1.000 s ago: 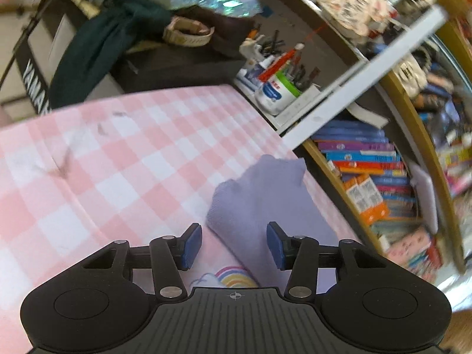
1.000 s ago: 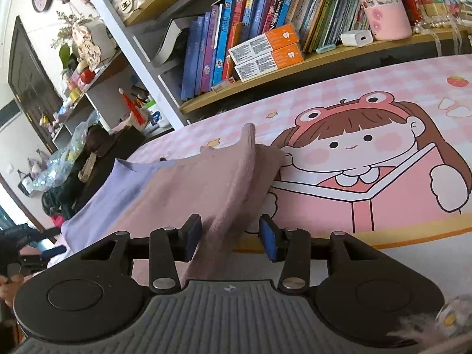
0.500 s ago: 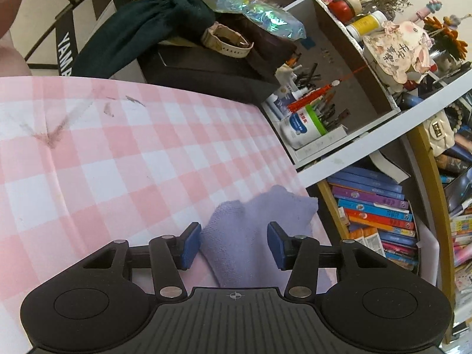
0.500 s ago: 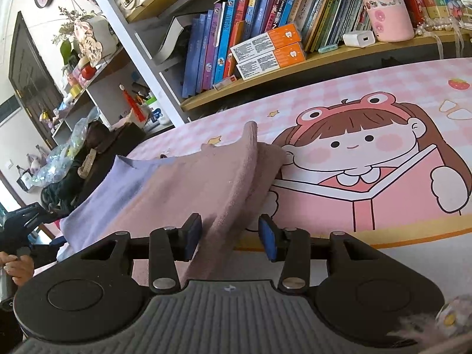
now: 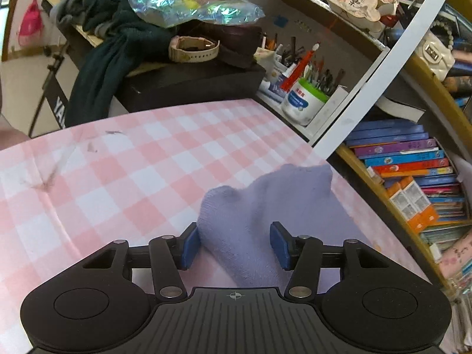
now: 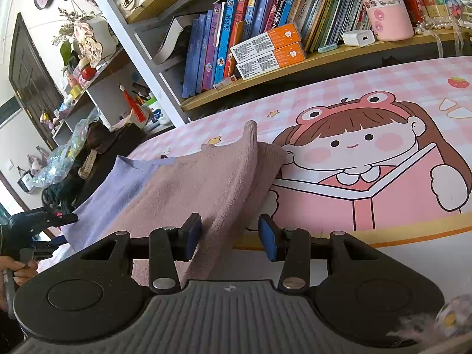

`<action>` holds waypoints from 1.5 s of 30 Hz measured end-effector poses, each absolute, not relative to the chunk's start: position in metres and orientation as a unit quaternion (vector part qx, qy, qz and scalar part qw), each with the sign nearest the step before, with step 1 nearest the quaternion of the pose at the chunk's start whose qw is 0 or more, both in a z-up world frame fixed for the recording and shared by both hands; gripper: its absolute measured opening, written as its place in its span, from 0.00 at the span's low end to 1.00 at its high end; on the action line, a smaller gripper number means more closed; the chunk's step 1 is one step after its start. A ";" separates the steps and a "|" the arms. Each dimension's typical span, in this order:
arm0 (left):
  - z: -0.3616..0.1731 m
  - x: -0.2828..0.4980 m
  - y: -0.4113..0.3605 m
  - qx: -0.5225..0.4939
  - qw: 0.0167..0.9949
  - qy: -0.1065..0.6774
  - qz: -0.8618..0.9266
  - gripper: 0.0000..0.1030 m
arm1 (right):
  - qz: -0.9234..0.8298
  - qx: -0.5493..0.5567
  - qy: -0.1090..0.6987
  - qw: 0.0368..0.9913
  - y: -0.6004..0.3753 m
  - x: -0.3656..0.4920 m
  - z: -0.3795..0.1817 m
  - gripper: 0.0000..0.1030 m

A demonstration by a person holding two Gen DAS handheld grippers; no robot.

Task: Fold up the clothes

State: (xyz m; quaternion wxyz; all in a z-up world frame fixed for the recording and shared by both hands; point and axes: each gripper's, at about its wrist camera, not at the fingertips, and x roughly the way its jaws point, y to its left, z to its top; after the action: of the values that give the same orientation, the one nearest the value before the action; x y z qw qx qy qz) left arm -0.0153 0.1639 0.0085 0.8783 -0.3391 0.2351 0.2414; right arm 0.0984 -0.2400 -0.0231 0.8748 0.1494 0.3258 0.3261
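Terry cloth (image 6: 188, 188), lilac at left, dusty pink at right, lies rumpled on the checked tablecloth (image 5: 124, 171). Left gripper (image 5: 234, 244): jaws apart, straddling the lilac end. Right gripper (image 6: 230, 233): jaws apart, straddling the pink ridge. Step, judged: seating both grips; closing on cloth comes next.

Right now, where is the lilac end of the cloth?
In the left wrist view, the lilac end lies on the pink checked tablecloth, between the left gripper's open jaws, near the bookshelf.
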 end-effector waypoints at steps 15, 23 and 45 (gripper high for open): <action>0.033 -0.024 0.151 -0.328 0.905 0.188 0.194 0.17 | 0.328 0.152 0.327 0.873 -0.242 0.098 -0.025 0.40; 0.042 -0.028 0.142 -0.331 0.914 0.172 0.159 0.27 | 0.330 0.154 0.327 0.872 -0.242 0.099 -0.025 0.40; -0.001 -0.015 0.166 -0.438 0.857 0.215 0.168 0.70 | 0.331 0.160 0.328 0.870 -0.243 0.099 -0.026 0.40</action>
State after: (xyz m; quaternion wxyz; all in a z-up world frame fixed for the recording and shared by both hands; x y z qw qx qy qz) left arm -0.0149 0.1657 -0.0006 0.8566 -0.4379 0.2149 0.1682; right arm 0.0991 -0.2428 -0.0262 0.8700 0.1597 0.3283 0.3314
